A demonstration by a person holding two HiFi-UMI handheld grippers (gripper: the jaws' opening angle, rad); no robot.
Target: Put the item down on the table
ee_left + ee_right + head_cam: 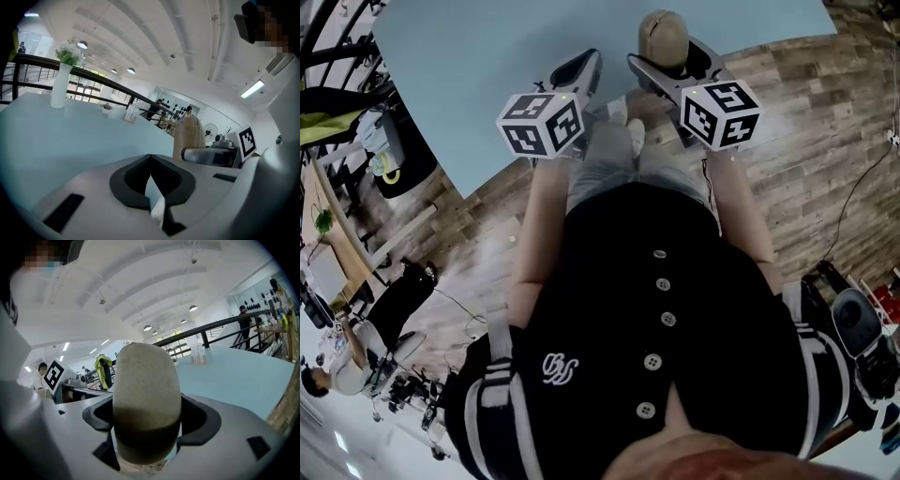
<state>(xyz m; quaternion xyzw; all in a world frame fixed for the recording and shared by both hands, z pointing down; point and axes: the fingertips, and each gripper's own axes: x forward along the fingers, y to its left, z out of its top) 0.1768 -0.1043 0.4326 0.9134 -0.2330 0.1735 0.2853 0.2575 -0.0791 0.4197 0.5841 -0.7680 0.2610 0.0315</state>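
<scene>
A tan, rounded, stone-like item (663, 36) stands upright between the jaws of my right gripper (670, 58), which is shut on it, over the near edge of the light blue table (478, 56). In the right gripper view the item (146, 394) fills the gap in the right gripper (146, 420) and hides the fingertips. I cannot tell whether it touches the table. My left gripper (579, 70) hovers beside it to the left, shut and holding nothing. The left gripper view shows the left gripper (151, 164) with its pads nearly meeting, and the item (188, 136) off to the right.
A white vase with flowers (61, 86) and a few small things (129, 115) stand at the table's far side. A small box (198, 354) sits on the table (234, 376). Wooden floor (806, 131) lies right of the table. A black railing (93, 77) runs behind.
</scene>
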